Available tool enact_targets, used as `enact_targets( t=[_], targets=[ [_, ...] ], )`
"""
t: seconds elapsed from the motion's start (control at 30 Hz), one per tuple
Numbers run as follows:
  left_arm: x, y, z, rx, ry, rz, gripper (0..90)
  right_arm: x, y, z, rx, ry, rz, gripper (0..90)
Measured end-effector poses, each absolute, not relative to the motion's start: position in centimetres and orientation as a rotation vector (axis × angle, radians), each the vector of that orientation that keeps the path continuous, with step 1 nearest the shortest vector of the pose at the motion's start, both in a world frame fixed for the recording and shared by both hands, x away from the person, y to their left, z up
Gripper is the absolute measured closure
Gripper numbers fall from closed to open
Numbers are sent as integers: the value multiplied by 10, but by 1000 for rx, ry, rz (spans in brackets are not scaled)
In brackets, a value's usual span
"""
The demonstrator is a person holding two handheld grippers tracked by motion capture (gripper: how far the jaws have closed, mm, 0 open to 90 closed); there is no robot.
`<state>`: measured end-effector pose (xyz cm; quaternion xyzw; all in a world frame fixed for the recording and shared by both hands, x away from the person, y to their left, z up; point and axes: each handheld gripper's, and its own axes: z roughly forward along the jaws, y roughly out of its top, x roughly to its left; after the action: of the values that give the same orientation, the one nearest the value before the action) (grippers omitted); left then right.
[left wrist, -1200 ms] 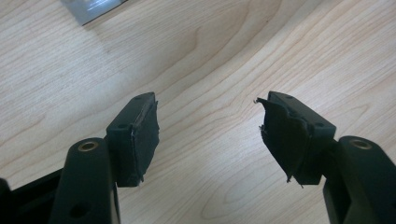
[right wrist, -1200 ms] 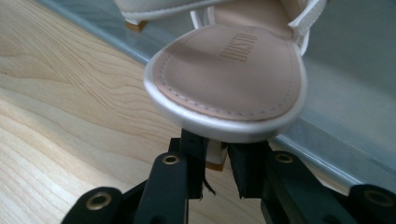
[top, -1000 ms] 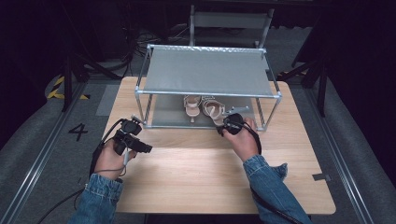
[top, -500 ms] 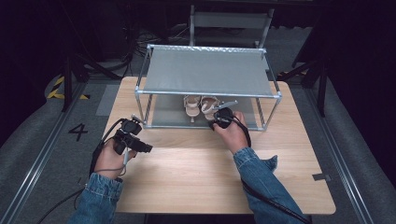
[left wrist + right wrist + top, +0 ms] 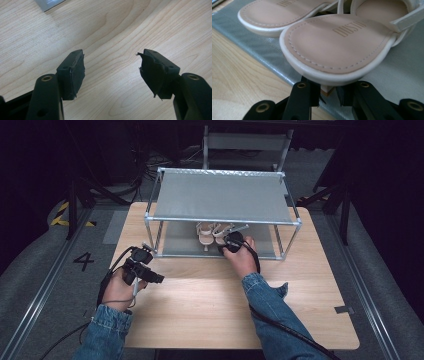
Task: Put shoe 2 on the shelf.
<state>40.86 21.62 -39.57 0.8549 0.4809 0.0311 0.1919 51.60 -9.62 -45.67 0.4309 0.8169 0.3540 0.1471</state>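
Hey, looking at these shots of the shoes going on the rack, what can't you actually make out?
- Right gripper, right gripper view: its grip point on the near sandal; the sole's front rim overhangs the pads.
- Right gripper, high view: its jaws sit under the rack's top shelf and behind the right hand.
- Far sandal, right gripper view: cut off by the top edge.
- Both sandals, high view: mostly covered by the top shelf, too small for detail.

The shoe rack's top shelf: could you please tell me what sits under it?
Under the top shelf, two cream sandals lie side by side on the grey lower shelf. The right gripper is shut on the nearer sandal's heel. The shelf covers the sandals' far ends.
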Motion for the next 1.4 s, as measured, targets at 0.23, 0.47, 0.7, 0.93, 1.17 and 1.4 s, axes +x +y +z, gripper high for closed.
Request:
enact_targets(
  t=[0.23, 0.47, 0.7, 0.93, 1.17, 1.4],
  targets=[
    [408, 217, -396, 2397, 1357, 80, 355, 522, -97, -462, 1250, 2339, 1014, 752],
    [409, 215, -396, 2399, 1354, 78, 355, 524, -92, -465, 1257, 2347, 998, 745],
    [409, 217, -395, 2396, 1350, 81, 355, 519, -92, -466, 1230, 2333, 1009, 593],
    [411, 215, -395, 2400, 1344, 78, 354, 503, -100, -448, 1198, 2306, 1001, 436],
    [412, 211, -396, 2413, 1338, 80, 353, 484, -115, -424, 1175, 2293, 1042, 395],
    [412, 212, -395, 2407, 1334, 74, 349, 461, -139, -407, 1185, 2325, 1041, 370]
  ],
)
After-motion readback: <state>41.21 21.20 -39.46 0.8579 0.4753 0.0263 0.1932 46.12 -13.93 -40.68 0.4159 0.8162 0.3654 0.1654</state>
